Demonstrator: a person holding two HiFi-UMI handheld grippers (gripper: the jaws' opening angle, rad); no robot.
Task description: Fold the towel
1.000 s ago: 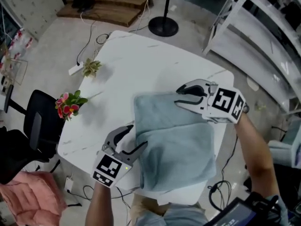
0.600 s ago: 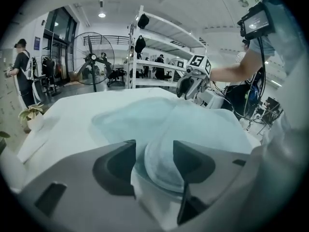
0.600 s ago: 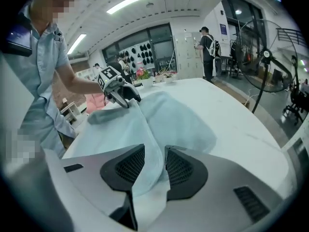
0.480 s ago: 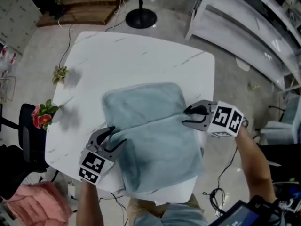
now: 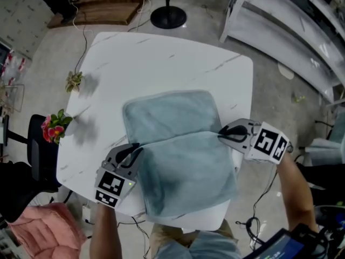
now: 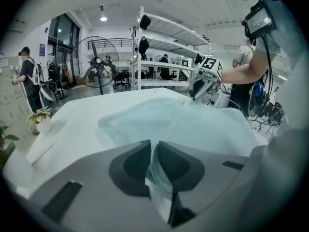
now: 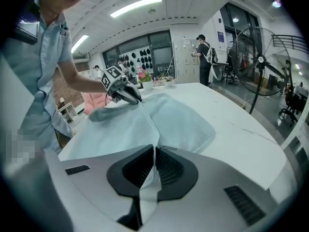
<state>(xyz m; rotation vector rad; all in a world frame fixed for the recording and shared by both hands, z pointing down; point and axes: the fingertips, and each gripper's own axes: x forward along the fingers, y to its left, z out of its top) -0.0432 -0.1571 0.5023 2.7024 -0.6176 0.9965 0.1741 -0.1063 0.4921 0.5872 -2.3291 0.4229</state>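
A light blue towel point(image 5: 178, 150) lies on the white table point(image 5: 161, 58), its near half folded over and overlapping the far half. My left gripper point(image 5: 133, 151) sits at the fold line on the towel's left edge. Its jaws have just been closing and now pinch the towel's edge point(image 6: 155, 164) between the pads. My right gripper point(image 5: 222, 134) is at the same fold line on the right edge. Its jaws have also just been closing, and a strip of towel point(image 7: 150, 175) is pressed between them. Both grippers point down at the table.
Red flowers in a pot point(image 5: 54, 127) and a small green plant point(image 5: 74, 81) stand at the table's left edge. A fan's round base point(image 5: 168, 18) is on the floor beyond the table. A black chair point(image 5: 32, 150), a pink cloth point(image 5: 38, 231) and white shelving point(image 5: 291, 26) surround it.
My right gripper came from over the towel's far half to its right edge and closed on it. The left gripper sank onto the left edge and closed on it.
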